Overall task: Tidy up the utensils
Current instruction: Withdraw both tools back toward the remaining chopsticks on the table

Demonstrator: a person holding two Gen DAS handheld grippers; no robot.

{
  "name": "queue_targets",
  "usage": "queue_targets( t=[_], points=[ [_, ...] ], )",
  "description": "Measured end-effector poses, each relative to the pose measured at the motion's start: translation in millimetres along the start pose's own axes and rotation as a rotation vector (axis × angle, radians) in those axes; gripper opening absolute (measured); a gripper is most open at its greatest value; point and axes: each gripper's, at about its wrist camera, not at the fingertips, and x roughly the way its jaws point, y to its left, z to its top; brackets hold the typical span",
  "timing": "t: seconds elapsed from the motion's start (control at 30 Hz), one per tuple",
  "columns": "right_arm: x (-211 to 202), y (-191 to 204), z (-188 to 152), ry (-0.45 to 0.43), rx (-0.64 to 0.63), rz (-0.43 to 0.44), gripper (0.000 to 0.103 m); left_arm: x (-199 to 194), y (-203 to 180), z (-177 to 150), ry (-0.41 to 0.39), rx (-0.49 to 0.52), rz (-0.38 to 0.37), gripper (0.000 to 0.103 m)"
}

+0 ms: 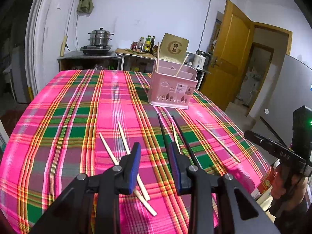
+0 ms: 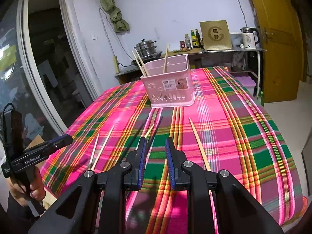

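**Mei:** Left wrist view first. What do you see of the left gripper (image 1: 155, 167)?

**Tao:** Its blue-padded fingers stand apart with a clear gap and nothing between them. It hangs above the plaid tablecloth (image 1: 64, 120). Under its left finger lie two pale wooden chopsticks (image 1: 124, 148), close together and crossing near their thick ends. Beside its right finger run two black chopsticks (image 1: 185, 136), with a short pale chopstick (image 1: 175, 134) lying between them.

**Mei:** And farther right?

**Tao:** One more long pale chopstick (image 1: 217, 140) lies alone on the cloth, well apart from the black pair.

**Mei:** Where is the holder?

**Tao:** A pink utensil basket (image 1: 172, 89) stands upright toward the far side of the table, beyond all the loose sticks. In this view two pale chopsticks (image 1: 181, 65) lean in its compartments.

**Mei:** Now the right wrist view.

**Tao:** The right gripper (image 2: 155, 163) is also parted, with only cloth showing in the gap; it holds nothing. The lone pale stick runs just beside its right finger, and the black pair slants past its left finger. From here the basket shows sticks leaning at its left corner and others upright near the middle divider; which compartment exactly, I cannot tell.

**Mei:** Behind the table?

**Tao:** A counter with a steel steamer pot (image 2: 146, 47), bottles (image 2: 195, 38) and a white kettle (image 2: 249, 38).
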Motion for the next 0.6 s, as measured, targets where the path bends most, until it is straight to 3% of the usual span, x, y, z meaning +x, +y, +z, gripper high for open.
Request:
queue_targets(
  t=[0.37,0.6],
  points=[
    [13,3,-5,0.026,0.006,0.017,0.020,13,3,-4,0.040,-0.017,-0.013,0.031],
    [33,5,2,0.062,0.006,0.003,0.020,33,3,12,0.067,0.011,-0.009,0.031]
  ],
)
